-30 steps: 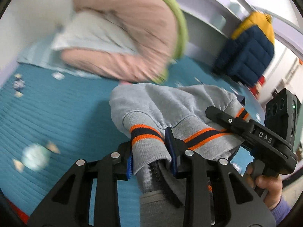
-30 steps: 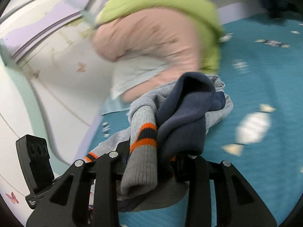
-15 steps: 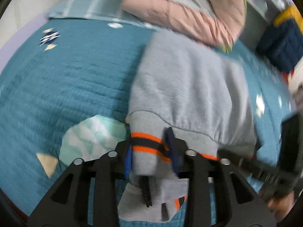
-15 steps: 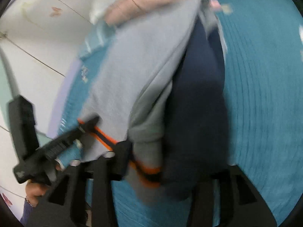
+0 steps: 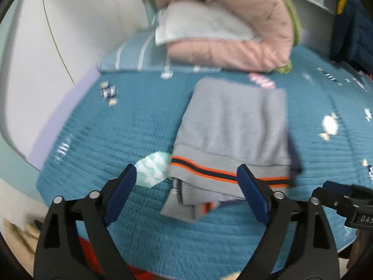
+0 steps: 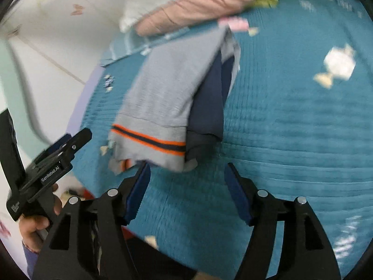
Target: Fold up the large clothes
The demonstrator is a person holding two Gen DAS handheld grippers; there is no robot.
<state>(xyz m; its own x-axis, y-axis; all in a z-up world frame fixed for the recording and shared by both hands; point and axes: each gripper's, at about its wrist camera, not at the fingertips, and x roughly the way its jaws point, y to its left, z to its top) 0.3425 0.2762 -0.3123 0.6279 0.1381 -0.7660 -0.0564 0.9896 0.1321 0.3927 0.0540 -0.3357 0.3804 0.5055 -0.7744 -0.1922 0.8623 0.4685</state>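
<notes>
A folded grey sweater [image 5: 235,126] with an orange and navy striped hem lies flat on the teal bedspread [image 5: 121,121]. It also shows in the right wrist view [image 6: 167,88], with a navy lining at its right edge. My left gripper [image 5: 186,186] is open and empty, just in front of the hem. My right gripper [image 6: 186,186] is open and empty, just short of the sweater's near right corner. The left gripper [image 6: 58,149] shows at the left of the right wrist view.
A pink padded jacket [image 5: 233,30] with a white cloth and a green garment lies piled behind the sweater. A navy and yellow jacket [image 5: 352,25] is at the far right. A white wall [image 5: 70,35] borders the bed's left side.
Both grippers have opened and let go of the sweater. It now lies folded flat on the bed, and both grippers have drawn back from it.
</notes>
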